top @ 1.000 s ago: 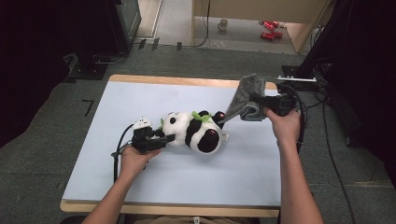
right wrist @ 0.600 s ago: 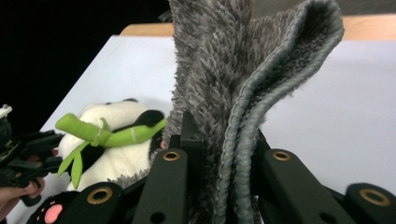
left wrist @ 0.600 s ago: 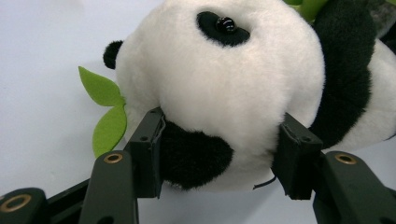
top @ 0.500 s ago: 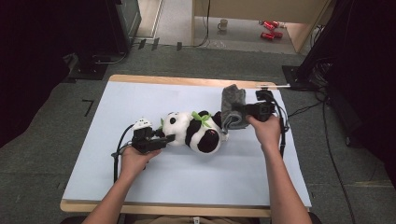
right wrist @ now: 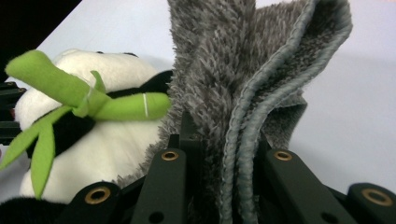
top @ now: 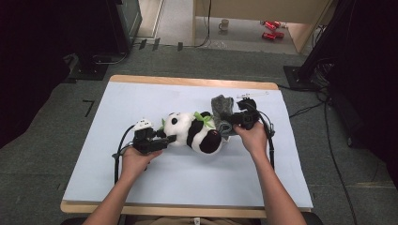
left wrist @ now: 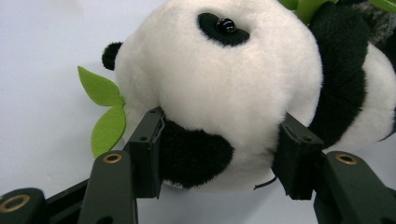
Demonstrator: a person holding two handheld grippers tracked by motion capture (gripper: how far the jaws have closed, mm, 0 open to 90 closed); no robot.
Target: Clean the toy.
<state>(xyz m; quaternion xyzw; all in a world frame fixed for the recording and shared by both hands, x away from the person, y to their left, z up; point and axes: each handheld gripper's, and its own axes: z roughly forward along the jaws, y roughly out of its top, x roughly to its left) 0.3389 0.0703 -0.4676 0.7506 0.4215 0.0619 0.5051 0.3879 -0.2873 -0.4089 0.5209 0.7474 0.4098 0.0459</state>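
We have the plush panda (top: 195, 132) lying on its side on the pale blue table mat (top: 141, 101), head toward the left gripper (top: 162, 140) and body toward the right gripper (top: 230, 123).

Left gripper: our left hand (top: 136, 161) holds it low on the mat, jaws pointing at the panda's head. In the left gripper view the two black pads press into the white fur on either side of the head (left wrist: 219, 88), one pad against the black patch at the lower left, the other at the right cheek. We read this as clamped on the head. Green felt leaves (left wrist: 105, 109) stick out just beyond the left pad. The panda's black arm and white belly lie farther out, past the right pad.

Right gripper: our right hand (top: 253, 138) holds it on the far side of the panda's body. In the right gripper view a folded grey cloth (right wrist: 252, 93) stands up from between the jaws, its stitched edge running down into the gap; the jaws are pinched tight on it. To the left of these jaws the panda's white body and its green bamboo sprig (right wrist: 88, 100) sit just beside the cloth, and the cloth's fringe touches the fur.

In the high view the cloth (top: 220, 105) rises just beyond the right gripper, against the panda's back end.
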